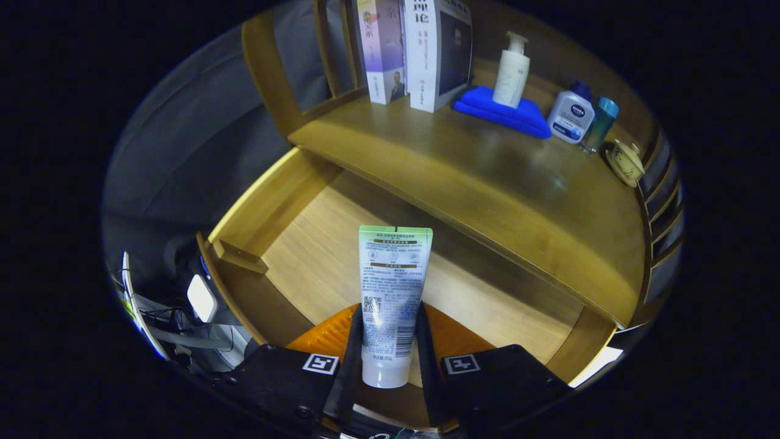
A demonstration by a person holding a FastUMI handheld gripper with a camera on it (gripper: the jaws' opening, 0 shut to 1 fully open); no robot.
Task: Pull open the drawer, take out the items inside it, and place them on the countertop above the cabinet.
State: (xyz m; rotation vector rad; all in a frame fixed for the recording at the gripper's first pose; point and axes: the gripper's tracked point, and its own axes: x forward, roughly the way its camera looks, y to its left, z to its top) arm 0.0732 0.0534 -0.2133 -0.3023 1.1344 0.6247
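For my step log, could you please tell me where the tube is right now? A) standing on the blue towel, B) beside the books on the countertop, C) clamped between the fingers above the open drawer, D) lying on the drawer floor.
C: the tube sits pressed between both fingers, over the open drawer.

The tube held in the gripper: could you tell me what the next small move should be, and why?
Probably carry the tube forward and up toward the countertop. The gripper is shut on the tube, held above the open drawer, and the bare stretch of countertop in front of the blue cloth looks free for setting it down.
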